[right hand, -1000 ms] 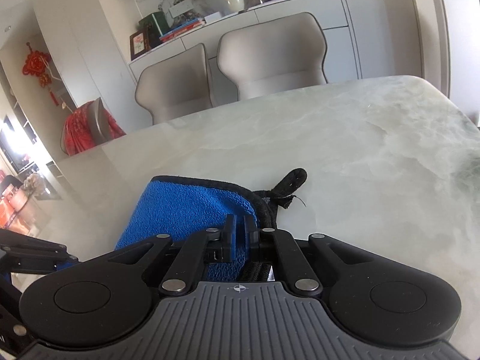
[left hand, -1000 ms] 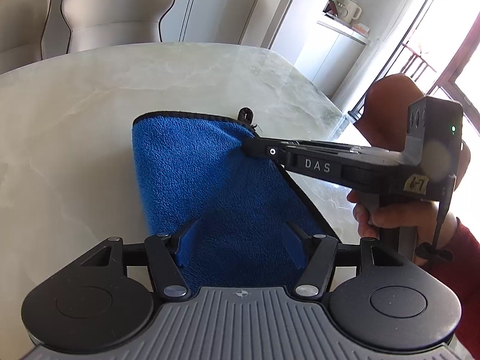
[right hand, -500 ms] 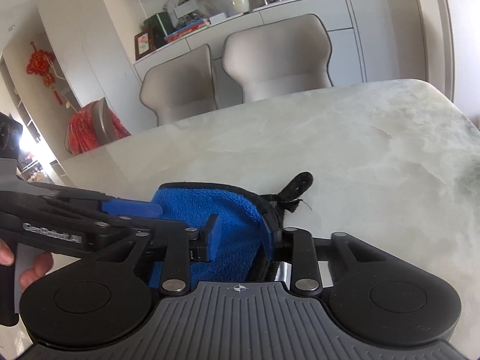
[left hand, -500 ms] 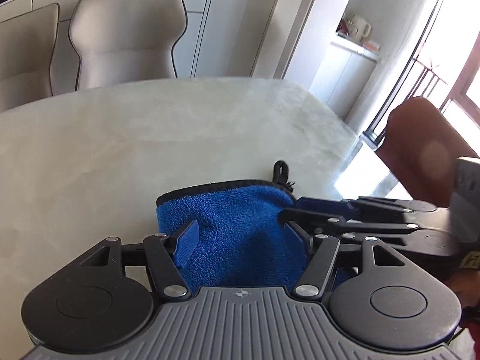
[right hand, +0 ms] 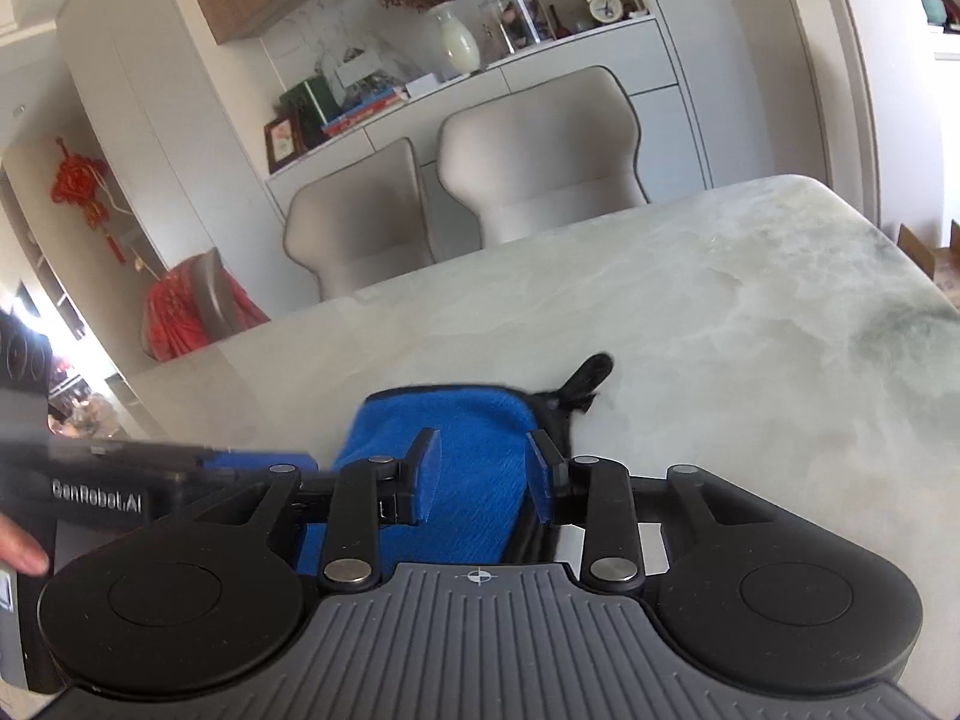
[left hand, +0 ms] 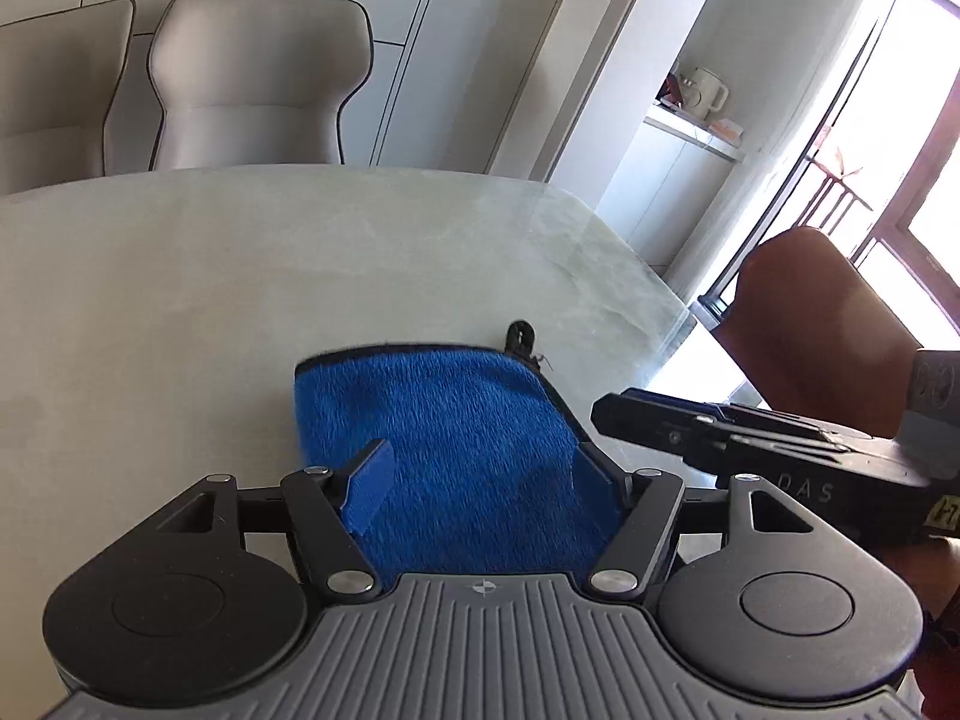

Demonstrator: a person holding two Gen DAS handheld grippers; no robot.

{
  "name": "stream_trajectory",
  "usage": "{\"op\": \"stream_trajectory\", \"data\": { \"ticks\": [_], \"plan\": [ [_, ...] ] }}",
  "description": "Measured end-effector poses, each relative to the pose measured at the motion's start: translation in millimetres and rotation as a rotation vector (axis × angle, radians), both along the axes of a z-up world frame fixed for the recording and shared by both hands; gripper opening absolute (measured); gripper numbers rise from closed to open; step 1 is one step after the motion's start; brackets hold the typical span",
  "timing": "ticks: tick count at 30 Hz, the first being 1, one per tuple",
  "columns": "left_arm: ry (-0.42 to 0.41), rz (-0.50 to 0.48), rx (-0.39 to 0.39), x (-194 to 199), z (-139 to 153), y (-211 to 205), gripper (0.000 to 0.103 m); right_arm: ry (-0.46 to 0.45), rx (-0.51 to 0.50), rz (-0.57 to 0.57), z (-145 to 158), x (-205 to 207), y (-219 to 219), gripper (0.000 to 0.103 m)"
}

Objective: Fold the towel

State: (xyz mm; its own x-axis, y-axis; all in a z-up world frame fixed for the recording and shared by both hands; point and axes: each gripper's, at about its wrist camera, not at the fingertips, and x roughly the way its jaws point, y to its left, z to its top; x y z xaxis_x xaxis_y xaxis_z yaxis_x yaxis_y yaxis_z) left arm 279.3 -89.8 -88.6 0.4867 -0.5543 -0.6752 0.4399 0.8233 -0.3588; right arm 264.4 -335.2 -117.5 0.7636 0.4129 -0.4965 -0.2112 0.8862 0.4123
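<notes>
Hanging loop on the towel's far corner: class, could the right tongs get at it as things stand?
Probably yes: the right tongs are open, the loop lies just ahead on bare table, nothing between.

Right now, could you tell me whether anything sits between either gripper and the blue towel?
Nothing visible does. The folded blue towel lies directly below the open left gripper and open right gripper on the marble table.

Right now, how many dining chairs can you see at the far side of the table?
2: one beige chair at the table's far edge, another chair beside it to the left. Others may be out of view.
</notes>
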Motion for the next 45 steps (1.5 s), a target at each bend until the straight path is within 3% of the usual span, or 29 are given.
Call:
{"op": "stream_trajectory", "data": {
  "ticks": [5, 10, 14, 18, 22, 28, 30, 31, 32, 40, 45],
  "plan": [
    [0.031, -0.016, -0.007, -37, -8, 0, 0.070, 0.042, 0.026, 0.044, -8, -24, 11, 0.032],
    [0.073, -0.033, 0.031, -41, -18, -6, 0.073, 0.106, 0.069, 0.021, -25, -31, 3, 0.032],
    [0.071, -0.042, 0.068, -38, -21, -7, 0.072, 0.104, 0.082, 0.014, -31, -34, -1, 0.016],
    [0.060, -0.041, 0.089, -44, -18, -7, 0.073, 0.116, 0.081, 0.016, -29, -33, -2, 0.016],
    [0.082, 0.008, 0.084, -48, -10, -5, 0.073, 0.072, -0.008, 0.019, -11, -44, 9, 0.035],
    [0.081, 0.059, 0.151, -64, -5, -9, 0.077, 0.076, -0.150, 0.011, 4, -65, 24, 0.038],
    [0.081, 0.070, 0.170, -70, -3, -11, 0.078, 0.090, -0.213, 0.000, 8, -72, 29, 0.044],
    [0.081, 0.074, 0.178, -73, -2, -12, 0.080, 0.094, -0.231, -0.007, 9, -75, 31, 0.053],
    [0.079, 0.080, 0.187, -75, -1, -13, 0.083, 0.097, -0.242, -0.014, 11, -79, 31, 0.060],
    [0.055, 0.148, 0.226, -106, 19, -8, 0.086, 0.090, -0.257, -0.094, 33, -112, 25, 0.086],
    [0.030, 0.166, 0.223, -127, 33, -2, 0.087, 0.079, -0.282, -0.114, 47, -133, 24, 0.094]
  ]
}}
